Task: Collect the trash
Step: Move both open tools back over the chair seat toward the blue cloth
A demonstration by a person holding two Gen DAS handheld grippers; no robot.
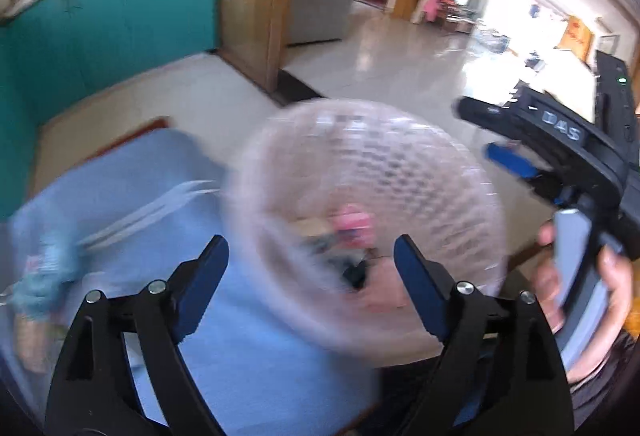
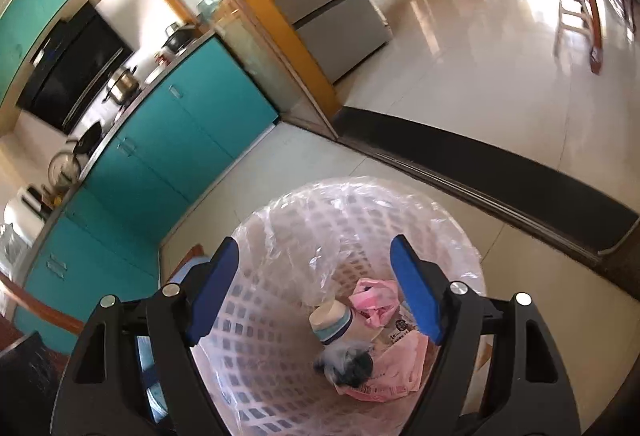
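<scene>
A white mesh waste basket (image 2: 360, 212) lined with a clear plastic bag stands on the tiled floor. Inside lie a pink plastic bag (image 2: 374, 300), a white cup with a blue band (image 2: 332, 320) and a dark crumpled wad (image 2: 348, 364). My right gripper (image 2: 314, 252) hangs open right above the basket's mouth, nothing between its pads. The left wrist view is blurred: the basket (image 1: 368, 172) is ahead, and my left gripper (image 1: 310, 252) is open and empty near its rim. A hand (image 1: 600, 296) holds the right tool there, one blue finger (image 1: 508, 156) showing.
A table with a blue cloth (image 1: 140, 196) sits left of the basket, with white sticks (image 1: 140, 212) and a teal crumpled wrapper (image 1: 44, 268) on it. Teal cabinets (image 2: 180, 140), a wooden door frame (image 2: 280, 36) and a dark floor threshold (image 2: 500, 180) lie beyond.
</scene>
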